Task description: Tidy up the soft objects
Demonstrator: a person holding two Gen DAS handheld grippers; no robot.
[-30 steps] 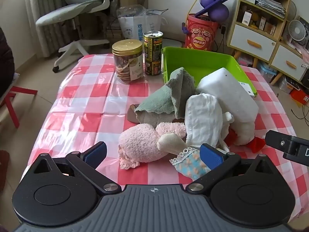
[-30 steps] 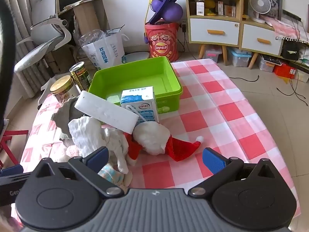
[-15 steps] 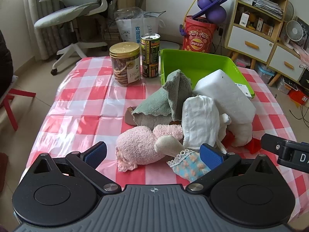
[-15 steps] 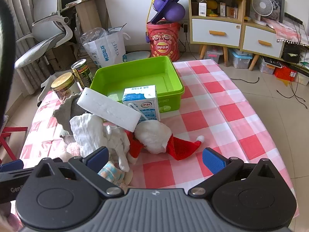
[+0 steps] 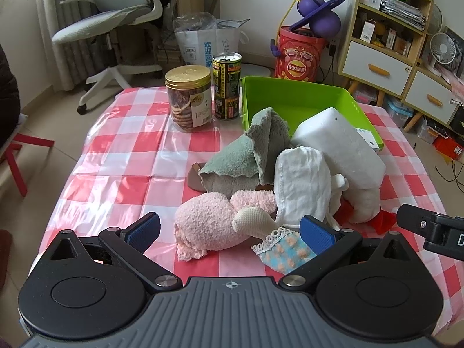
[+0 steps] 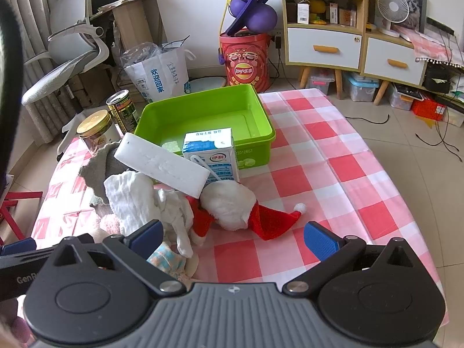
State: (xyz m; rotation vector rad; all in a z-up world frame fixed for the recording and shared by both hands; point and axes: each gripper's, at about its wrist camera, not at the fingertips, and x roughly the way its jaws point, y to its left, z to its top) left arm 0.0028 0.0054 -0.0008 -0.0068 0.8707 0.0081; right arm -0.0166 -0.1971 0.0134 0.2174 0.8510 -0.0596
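Both grippers hang over the near edge of a table (image 5: 121, 156) with a red and white checked cover, neither touching anything. Left gripper (image 5: 230, 227): jaws spread wide, nothing between the blue pads; the pink plush toy (image 5: 208, 226) lies just ahead of the gap, with a small blue patterned cloth with lace trim (image 5: 285, 250) beside the right-hand pad. Right gripper (image 6: 235, 236): jaws equally wide, holding nothing; its tip shows at the right edge of the left wrist view. The soft things sit heaped mid-table, in front of the green tray (image 6: 262, 117): a grey-green towel (image 5: 255, 153) draped up into a peak, a crumpled white cloth (image 5: 304, 185) against it, a white plush toy (image 6: 229, 203) with a red Santa hat (image 6: 275, 220) lying out toward the right. A white foam block (image 6: 162, 165) leans tilted across the top of the heap, and a blue and white milk carton (image 6: 213, 155) stands upright just behind it, against the tray's front wall. Tray interior looks nearly bare; one pale green item shows at its near left corner, too hidden to identify. Off to the left of the tray stand a gold-lidded jar (image 5: 188, 98) and a tall can (image 5: 227, 85), side by side
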